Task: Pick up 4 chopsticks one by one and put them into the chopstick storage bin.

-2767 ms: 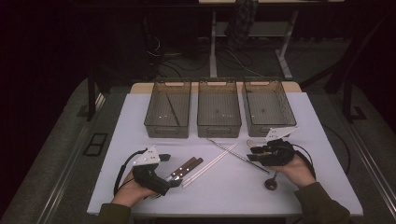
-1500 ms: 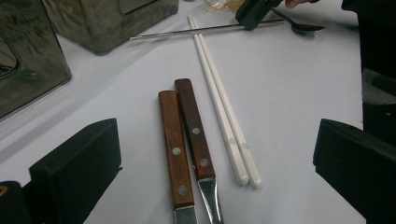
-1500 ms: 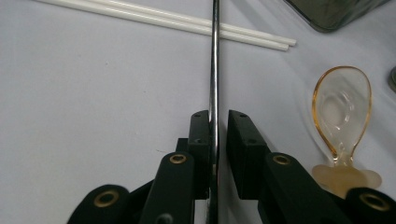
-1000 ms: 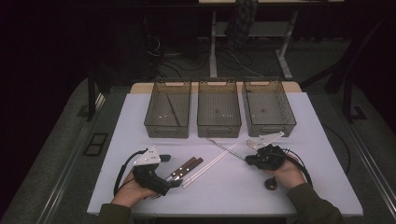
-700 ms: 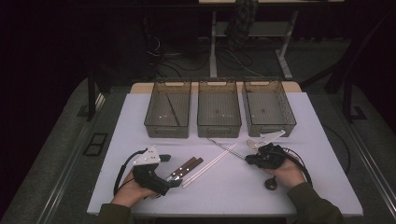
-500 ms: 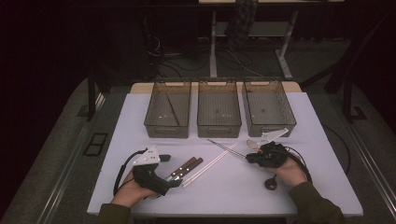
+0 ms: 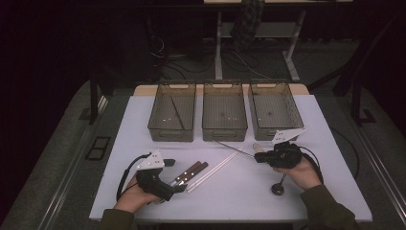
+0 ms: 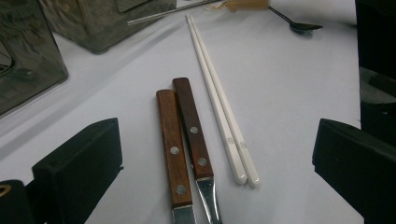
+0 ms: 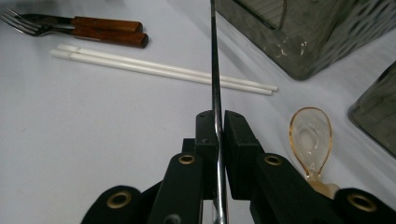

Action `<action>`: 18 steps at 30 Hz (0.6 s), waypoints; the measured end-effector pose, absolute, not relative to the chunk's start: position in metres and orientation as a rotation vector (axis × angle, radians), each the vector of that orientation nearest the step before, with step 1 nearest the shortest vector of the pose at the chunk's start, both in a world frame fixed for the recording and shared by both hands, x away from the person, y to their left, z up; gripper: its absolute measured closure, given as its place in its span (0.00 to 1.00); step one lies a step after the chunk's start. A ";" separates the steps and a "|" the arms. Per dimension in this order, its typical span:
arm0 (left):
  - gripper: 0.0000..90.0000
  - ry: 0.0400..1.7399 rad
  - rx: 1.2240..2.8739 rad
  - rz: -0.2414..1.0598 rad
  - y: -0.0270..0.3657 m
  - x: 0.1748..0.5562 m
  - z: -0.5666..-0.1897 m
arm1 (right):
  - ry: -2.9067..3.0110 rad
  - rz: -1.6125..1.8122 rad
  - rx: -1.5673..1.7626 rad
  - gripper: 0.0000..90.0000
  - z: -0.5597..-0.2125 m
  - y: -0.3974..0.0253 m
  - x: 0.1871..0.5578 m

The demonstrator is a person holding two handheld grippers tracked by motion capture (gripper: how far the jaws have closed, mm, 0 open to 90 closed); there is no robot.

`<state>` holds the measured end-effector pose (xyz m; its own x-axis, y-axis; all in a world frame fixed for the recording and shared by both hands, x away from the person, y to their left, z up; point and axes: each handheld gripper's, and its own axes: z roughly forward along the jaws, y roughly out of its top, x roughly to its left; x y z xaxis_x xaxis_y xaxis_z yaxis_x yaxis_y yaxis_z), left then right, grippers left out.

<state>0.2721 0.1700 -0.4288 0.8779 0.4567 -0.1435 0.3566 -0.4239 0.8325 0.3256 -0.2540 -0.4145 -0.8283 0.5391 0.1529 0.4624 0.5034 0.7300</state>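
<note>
My left gripper rests open near the table's front left. In the left gripper view its jaws stand wide on either side of two wooden-handled utensils and a pair of white chopsticks. My right gripper lies at the right, shut on a thin metal rod that runs forward from between its jaws. In the high view the metal rod points left and away. An amber clear spoon lies just beside the right gripper.
Three smoky clear bins stand in a row at the back: left, middle, right. The left one holds a thin dark stick. A small black spoon lies by the right hand. The forks' tines point away from the chopsticks.
The right gripper, with the metal rod in it, dipped toward the person and has come back a little right and away. The left hand and the cutlery before it stayed put.
</note>
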 end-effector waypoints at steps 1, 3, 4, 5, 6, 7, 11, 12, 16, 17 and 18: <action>0.00 0.589 2.056 0.127 0.170 0.272 -0.429 | 2.640 1.244 0.881 0.94 -0.414 -0.254 0.326; 0.00 0.589 2.054 0.132 0.170 0.272 -0.429 | 2.638 1.258 0.877 0.94 -0.412 -0.254 0.325; 0.00 0.589 2.054 0.134 0.171 0.272 -0.429 | 2.636 1.261 0.873 0.94 -0.411 -0.254 0.325; 0.00 0.589 2.055 0.137 0.171 0.272 -0.430 | 2.636 1.265 0.867 0.94 -0.410 -0.254 0.324; 0.00 0.589 2.057 0.136 0.171 0.272 -0.431 | 2.635 1.271 0.865 0.94 -0.408 -0.254 0.324; 0.00 0.589 2.064 0.138 0.171 0.272 -0.432 | 2.630 1.282 0.861 0.94 -0.407 -0.254 0.324; 0.00 0.594 2.066 0.136 0.173 0.273 -0.434 | 2.620 1.313 0.860 0.94 -0.403 -0.254 0.324; 0.00 0.594 2.062 0.136 0.173 0.273 -0.433 | 2.618 1.321 0.861 0.94 -0.402 -0.254 0.324; 0.00 0.601 2.054 0.139 0.173 0.273 -0.433 | 2.601 1.352 0.859 0.94 -0.396 -0.253 0.324; 0.00 0.600 2.055 0.141 0.173 0.273 -0.433 | 2.592 1.365 0.860 0.94 -0.395 -0.252 0.324; 0.00 0.598 2.056 0.144 0.173 0.273 -0.433 | 2.586 1.376 0.861 0.94 -0.393 -0.252 0.324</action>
